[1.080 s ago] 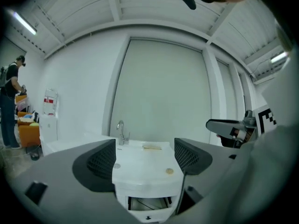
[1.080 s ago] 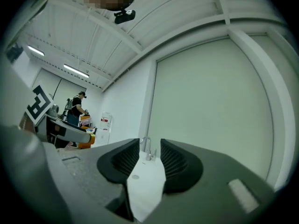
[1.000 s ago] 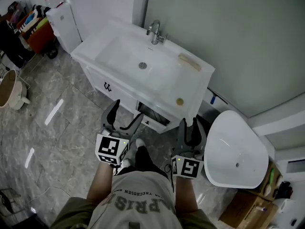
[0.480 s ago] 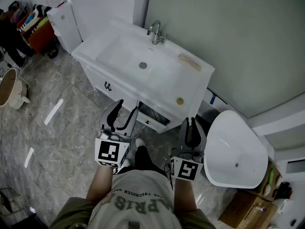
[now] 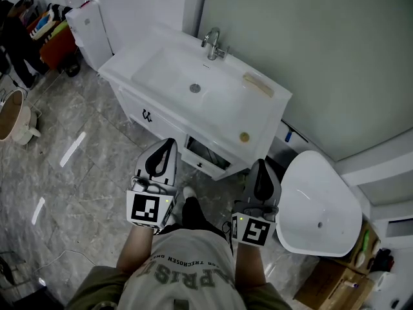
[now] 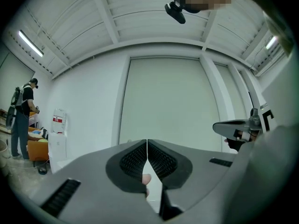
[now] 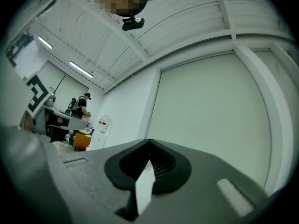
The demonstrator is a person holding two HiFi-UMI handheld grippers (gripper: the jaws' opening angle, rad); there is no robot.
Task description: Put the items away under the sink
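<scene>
Left tongs [image 5: 168, 143], right tongs [image 5: 261, 164]: just closed, empty

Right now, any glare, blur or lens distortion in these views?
Head view: sharp and evenly lit, with only light streaks glaring on the floor tiles. Left gripper view: heavy fisheye, dark corners, ceiling ribs bowed. Right gripper view: same fisheye and vignette, strip lights bright against the ceiling.

Olive-grey T-shirt [image 5: 187, 267] with dark block lettering and short sleeves, dark trousers [image 5: 194, 214], pale shoe [image 5: 188, 192], left gripper [image 5: 170, 144] and right gripper [image 5: 259, 166] of grey plastic with ribbed black pads [image 6: 133, 160], each backed by a white cube [image 5: 148, 209] with black square markers
</scene>
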